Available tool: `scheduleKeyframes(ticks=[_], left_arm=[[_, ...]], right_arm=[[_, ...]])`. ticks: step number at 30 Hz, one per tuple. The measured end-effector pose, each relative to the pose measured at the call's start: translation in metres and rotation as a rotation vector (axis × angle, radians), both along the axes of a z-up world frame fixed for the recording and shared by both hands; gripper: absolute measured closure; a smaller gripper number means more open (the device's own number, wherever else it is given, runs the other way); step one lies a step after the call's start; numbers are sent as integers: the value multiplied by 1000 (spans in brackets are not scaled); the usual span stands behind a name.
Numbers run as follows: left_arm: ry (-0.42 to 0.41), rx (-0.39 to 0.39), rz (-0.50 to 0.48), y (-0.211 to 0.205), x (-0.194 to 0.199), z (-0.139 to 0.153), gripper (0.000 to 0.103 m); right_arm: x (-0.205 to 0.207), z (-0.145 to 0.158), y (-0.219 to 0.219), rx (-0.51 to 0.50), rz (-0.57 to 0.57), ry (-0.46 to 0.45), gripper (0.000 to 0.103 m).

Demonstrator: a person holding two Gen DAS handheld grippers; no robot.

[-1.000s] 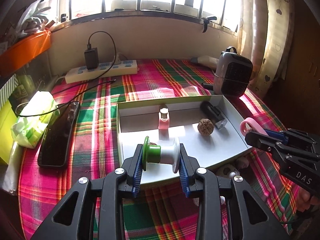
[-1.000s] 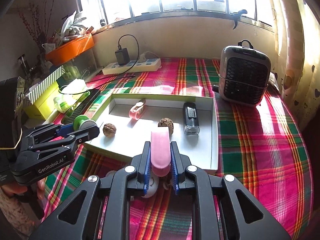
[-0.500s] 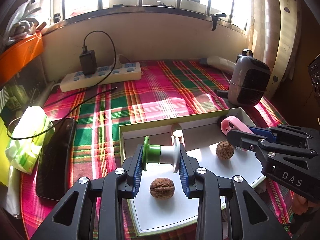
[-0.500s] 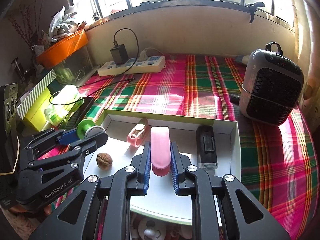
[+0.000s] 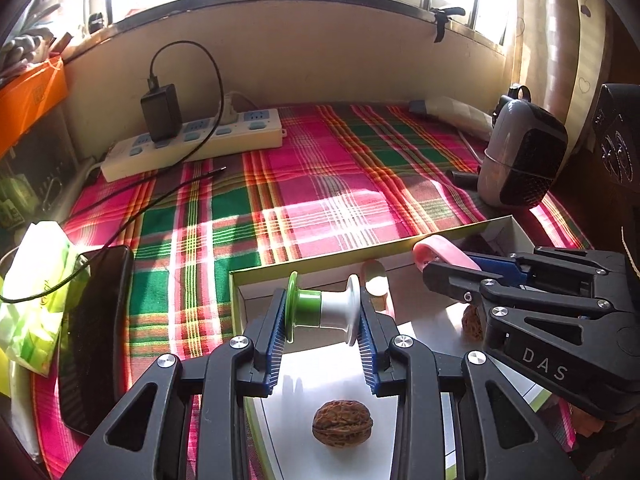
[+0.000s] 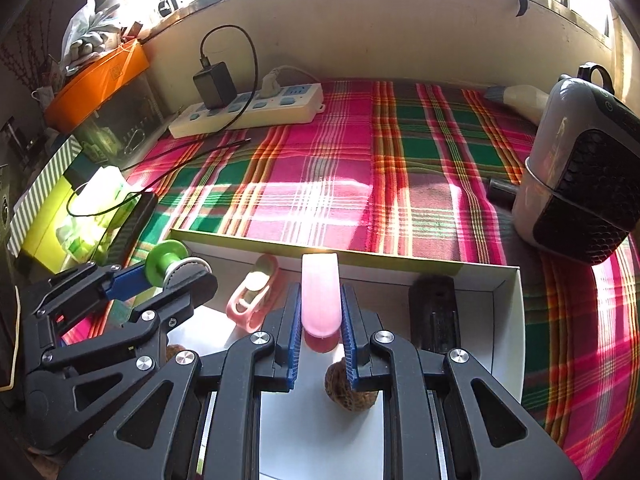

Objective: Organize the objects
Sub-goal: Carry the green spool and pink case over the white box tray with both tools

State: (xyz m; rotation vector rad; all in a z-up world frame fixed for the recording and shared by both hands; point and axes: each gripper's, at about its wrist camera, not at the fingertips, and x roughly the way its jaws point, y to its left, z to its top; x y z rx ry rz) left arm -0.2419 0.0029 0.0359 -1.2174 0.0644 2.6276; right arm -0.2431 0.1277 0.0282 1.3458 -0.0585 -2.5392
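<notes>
Plaid cloth (image 5: pixel 320 184) lay wide and bare between the power strip (image 5: pixel 192 140) at the wall and the shallow white box (image 6: pixel 506 320), with the grey heater (image 6: pixel 580 176) crowding the right edge. A second before, both tools had hung short of the box; now they stood over its floor, close side by side. The left gripper (image 5: pixel 322 320) pinched a green-and-white spool (image 5: pixel 324 306) crosswise between its pads, a walnut (image 5: pixel 342 428) lying on the white floor beneath it. The right gripper (image 6: pixel 320 322) was pressed together on a pink strip (image 6: pixel 320 292), standing up between the pads, another walnut (image 6: pixel 346 390) just under them, a black lighter (image 6: pixel 434 312) to their right.
</notes>
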Motion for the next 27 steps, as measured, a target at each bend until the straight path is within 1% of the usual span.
scheduleKeyframes(ticks=[11, 27], left_arm=[[-32, -16, 5, 0, -11, -12, 73], [-53, -55, -20, 9, -14, -17, 73]], right_arm=[[-7, -9, -4, 10, 3, -25, 84], [-9, -12, -4, 21, -3, -31, 84]])
